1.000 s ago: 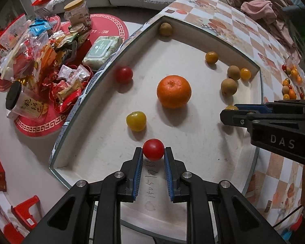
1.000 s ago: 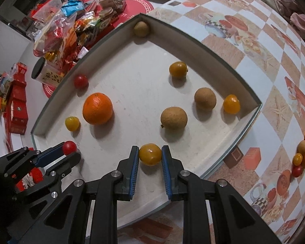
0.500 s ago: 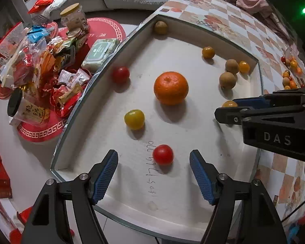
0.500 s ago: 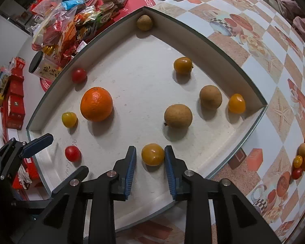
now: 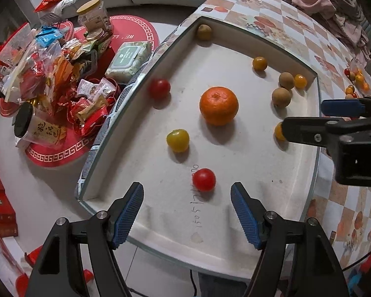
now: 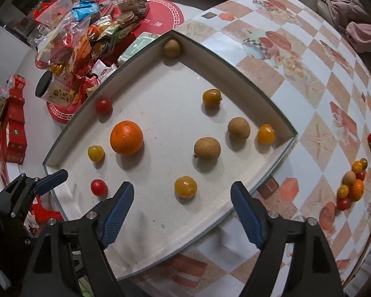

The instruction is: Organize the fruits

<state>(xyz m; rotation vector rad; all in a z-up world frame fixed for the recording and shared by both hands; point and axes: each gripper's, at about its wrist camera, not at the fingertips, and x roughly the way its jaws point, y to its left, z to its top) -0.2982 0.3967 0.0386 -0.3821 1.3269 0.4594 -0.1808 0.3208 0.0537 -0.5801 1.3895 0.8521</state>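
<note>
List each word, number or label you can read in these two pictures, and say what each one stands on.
"WE. LL", seen upside down, on the round red mat.
A handwritten number on the white tray, beside the red tomato: digits unclear.
Chinese characters on the black-lidded jar: not legible.
Print on the green wipes pack: too small.

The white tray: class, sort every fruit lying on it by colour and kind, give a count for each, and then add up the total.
On the white tray:
Red tomatoes: 2
Yellow tomato: 1
Large orange: 1
Small orange-yellow fruits: 3
Brown round fruits: 3
Total: 10
</note>
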